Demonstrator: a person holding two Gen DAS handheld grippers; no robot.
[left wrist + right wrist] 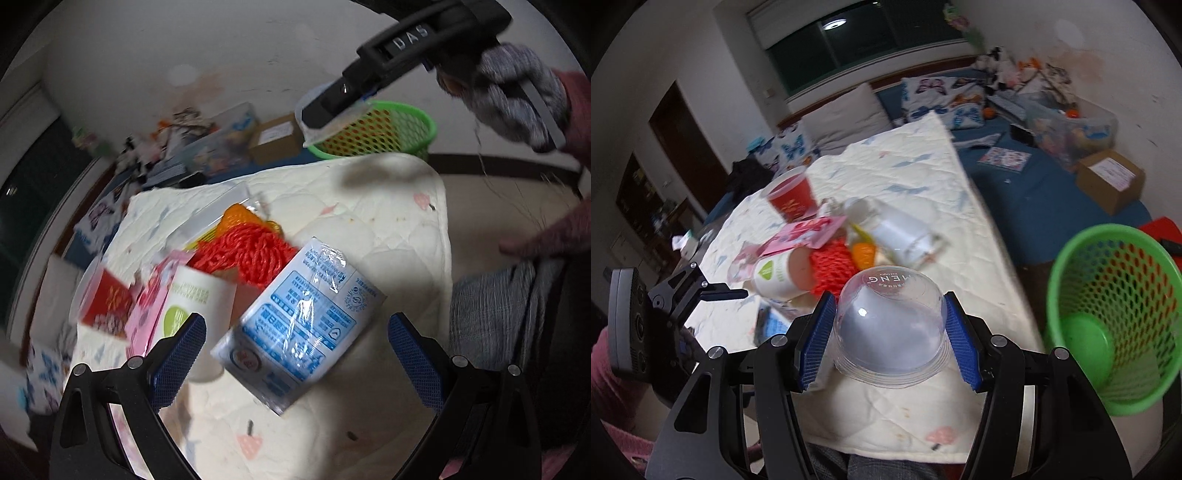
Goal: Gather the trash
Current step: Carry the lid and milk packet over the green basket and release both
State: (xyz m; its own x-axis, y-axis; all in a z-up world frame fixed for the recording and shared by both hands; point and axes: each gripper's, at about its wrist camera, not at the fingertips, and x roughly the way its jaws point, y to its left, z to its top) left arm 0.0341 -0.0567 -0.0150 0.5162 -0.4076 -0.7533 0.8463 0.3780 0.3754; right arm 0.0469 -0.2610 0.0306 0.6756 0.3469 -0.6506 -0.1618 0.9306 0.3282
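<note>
Cream quilt (905,173) on bed; left fingers (192,354) apart, right fingers (816,339) clamp dome lid (890,325).

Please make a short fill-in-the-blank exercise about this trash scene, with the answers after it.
1. The right gripper is shut on a clear plastic ____.
2. The mesh plastic waste basket is ____ in colour.
3. The left gripper is ____ and holds nothing.
4. The blue-and-white plastic packet lies on the quilted ____.

Answers: dome lid; green; open; cloth
</note>
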